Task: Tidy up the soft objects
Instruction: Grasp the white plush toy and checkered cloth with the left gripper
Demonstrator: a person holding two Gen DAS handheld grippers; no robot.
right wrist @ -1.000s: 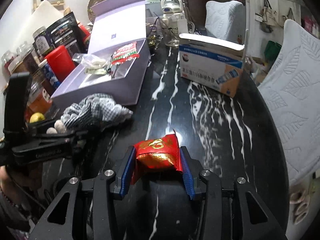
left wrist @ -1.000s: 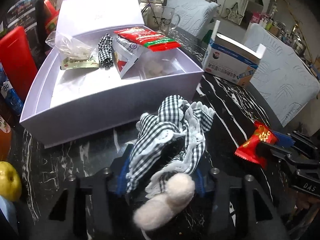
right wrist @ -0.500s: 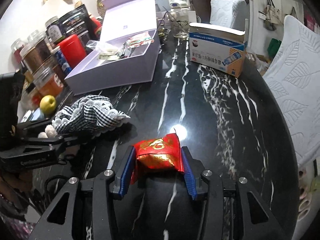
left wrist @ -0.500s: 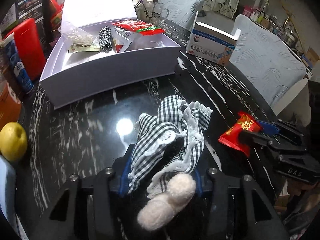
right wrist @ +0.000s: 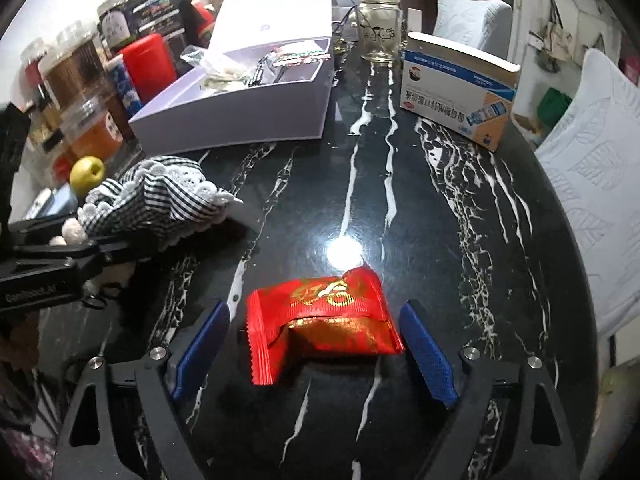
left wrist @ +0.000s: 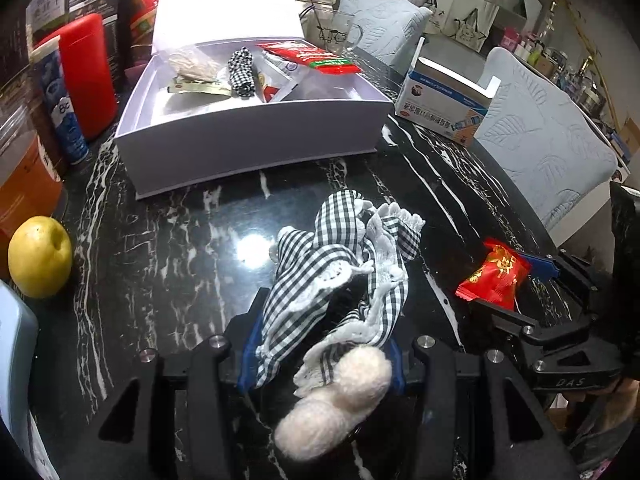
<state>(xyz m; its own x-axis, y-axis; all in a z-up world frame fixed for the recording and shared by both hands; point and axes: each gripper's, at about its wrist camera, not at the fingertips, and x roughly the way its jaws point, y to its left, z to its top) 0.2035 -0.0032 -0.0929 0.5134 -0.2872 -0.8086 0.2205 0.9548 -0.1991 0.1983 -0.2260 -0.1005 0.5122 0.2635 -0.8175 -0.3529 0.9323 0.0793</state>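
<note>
My left gripper (left wrist: 320, 344) is shut on a black-and-white checked cloth (left wrist: 340, 268) with lace trim and white pompoms; the cloth also shows in the right wrist view (right wrist: 160, 196). My right gripper (right wrist: 316, 344) is open, its blue pads apart on either side of a red snack packet (right wrist: 324, 320) that lies on the black marble table (right wrist: 440, 220). The packet also shows in the left wrist view (left wrist: 496, 276). An open lavender box (left wrist: 256, 136) with packets and a checked cloth inside stands at the back.
A yellow apple (left wrist: 40, 256), a red canister (left wrist: 88, 76) and jars stand on the left. A blue-and-white carton (right wrist: 456, 92) and a glass jug (right wrist: 376, 20) stand at the back right. Padded chairs (left wrist: 540, 140) line the right table edge.
My right gripper has opened and the red packet now lies loose on the table. Both grippers have drawn back from the box. The left still holds the cloth.
</note>
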